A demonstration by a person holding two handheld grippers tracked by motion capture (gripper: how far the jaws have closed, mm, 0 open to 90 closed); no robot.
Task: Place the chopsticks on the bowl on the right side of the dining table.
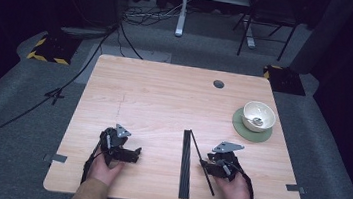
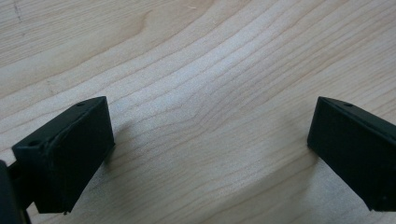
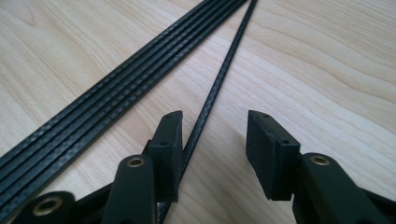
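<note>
Several flat black carbon strips (image 1: 185, 166) (image 3: 116, 93) lie side by side in a straight bundle on the wooden table (image 1: 164, 98). A single thin black rod (image 1: 198, 152) (image 3: 219, 79) slants away from the bundle's far end toward the front right. My right gripper (image 1: 205, 166) (image 3: 215, 122) is low over this rod. Its jaws are apart with the rod running between them, close against the left jaw; the right jaw stands off it. My left gripper (image 1: 135, 154) (image 2: 210, 121) rests at the front left, jaws wide over bare wood.
A white bowl (image 1: 258, 115) with something metallic inside sits on a green coaster (image 1: 249, 130) at the right. A round cable hole (image 1: 218, 83) is near the far edge. Cables, a chair and a desk frame stand on the floor beyond.
</note>
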